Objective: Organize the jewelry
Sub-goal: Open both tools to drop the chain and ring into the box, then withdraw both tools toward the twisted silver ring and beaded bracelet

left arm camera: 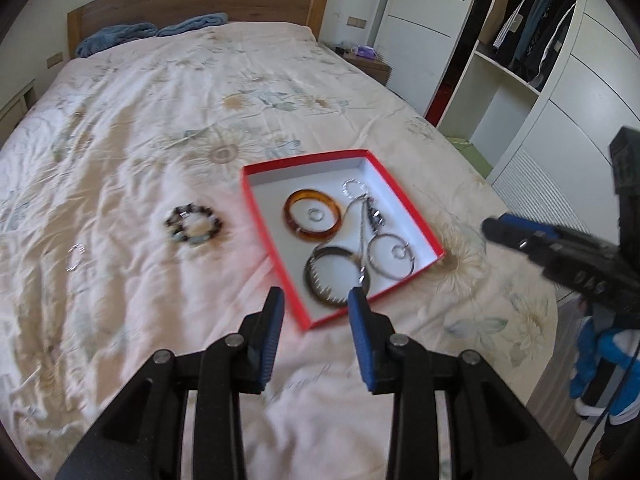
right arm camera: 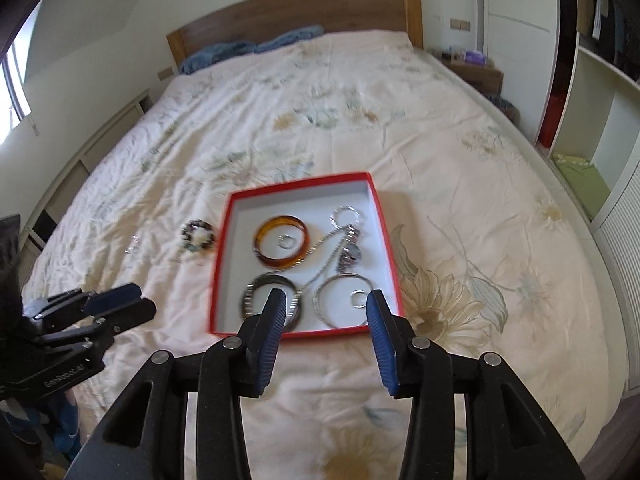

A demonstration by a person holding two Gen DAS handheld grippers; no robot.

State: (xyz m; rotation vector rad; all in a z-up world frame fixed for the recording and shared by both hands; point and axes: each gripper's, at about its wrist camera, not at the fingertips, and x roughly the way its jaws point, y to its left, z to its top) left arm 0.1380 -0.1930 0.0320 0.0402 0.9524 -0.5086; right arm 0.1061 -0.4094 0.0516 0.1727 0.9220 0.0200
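Note:
A red box [left arm camera: 404, 200] [right arm camera: 382, 232] with a white inside lies on the bed. In it are an amber bangle [left arm camera: 294, 202] [right arm camera: 280, 222], a dark bangle [left arm camera: 316, 266] [right arm camera: 248, 292], a silver hoop [left arm camera: 378, 268] [right arm camera: 320, 304], small rings and a chain necklace [left arm camera: 366, 220] [right arm camera: 340, 240]. A beaded bracelet [left arm camera: 194, 224] [right arm camera: 198, 236] and a small silver piece [left arm camera: 74, 258] [right arm camera: 132, 244] lie on the bedspread left of the box. My left gripper [left arm camera: 316, 300] is open and empty near the box's front edge. My right gripper [right arm camera: 324, 304] is open and empty over the box's front edge.
The bed has a cream floral bedspread [left arm camera: 140, 140] and a wooden headboard [left arm camera: 192, 0] with blue pillows [left arm camera: 120, 36]. A nightstand [left arm camera: 368, 64] and white wardrobe with hanging clothes [left arm camera: 532, 28] stand to the right. The other gripper shows at each view's side [left arm camera: 560, 252] [right arm camera: 88, 320].

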